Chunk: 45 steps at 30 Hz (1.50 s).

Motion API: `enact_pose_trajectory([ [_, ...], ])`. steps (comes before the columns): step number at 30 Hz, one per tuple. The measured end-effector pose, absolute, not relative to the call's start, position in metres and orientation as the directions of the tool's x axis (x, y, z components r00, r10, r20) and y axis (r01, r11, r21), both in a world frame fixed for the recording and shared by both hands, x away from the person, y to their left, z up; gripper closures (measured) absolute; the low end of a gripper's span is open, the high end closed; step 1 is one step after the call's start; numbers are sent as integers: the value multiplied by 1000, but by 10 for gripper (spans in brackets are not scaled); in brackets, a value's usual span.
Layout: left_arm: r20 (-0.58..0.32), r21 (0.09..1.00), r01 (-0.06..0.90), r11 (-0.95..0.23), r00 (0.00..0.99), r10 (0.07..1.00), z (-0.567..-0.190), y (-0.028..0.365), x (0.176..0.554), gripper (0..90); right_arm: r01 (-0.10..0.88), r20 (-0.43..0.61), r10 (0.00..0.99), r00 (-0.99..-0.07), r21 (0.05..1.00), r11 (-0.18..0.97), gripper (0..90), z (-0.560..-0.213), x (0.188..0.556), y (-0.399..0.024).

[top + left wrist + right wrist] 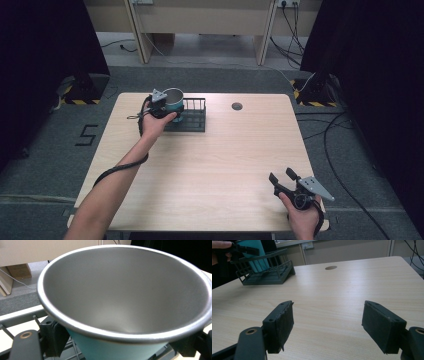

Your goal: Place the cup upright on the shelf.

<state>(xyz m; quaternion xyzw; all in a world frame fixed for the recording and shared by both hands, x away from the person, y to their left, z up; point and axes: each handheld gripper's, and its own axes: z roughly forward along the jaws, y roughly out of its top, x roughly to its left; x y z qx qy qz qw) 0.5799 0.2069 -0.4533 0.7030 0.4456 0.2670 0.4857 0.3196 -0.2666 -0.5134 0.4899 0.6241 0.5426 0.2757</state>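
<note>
A: Item: teal cup (174, 101), steel-lined, held upright over the left end of the black wire rack (192, 116) at the worktop's (210, 165) far side. Left gripper (161, 107) clamped on its wall.

B: Handling: lower it straight between the wires, release once seated. Right gripper (328, 323): jaws wide apart, nothing held, near corner.
</note>
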Motion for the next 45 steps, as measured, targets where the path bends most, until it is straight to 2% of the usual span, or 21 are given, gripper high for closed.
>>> enact_pose_trajectory([
  [14,-73,925,361,-116,470,880,-452,213,573,144,315,188,909,-372,947,-67,261,-513,320,-266],
  [32,-46,936,328,-132,484,874,-442,229,553,143,316,188,910,-370,946,-67,262,-513,320,-266],
  [45,-42,940,314,-132,492,870,-438,244,526,143,315,187,911,-368,947,-67,262,-513,320,-266],
])
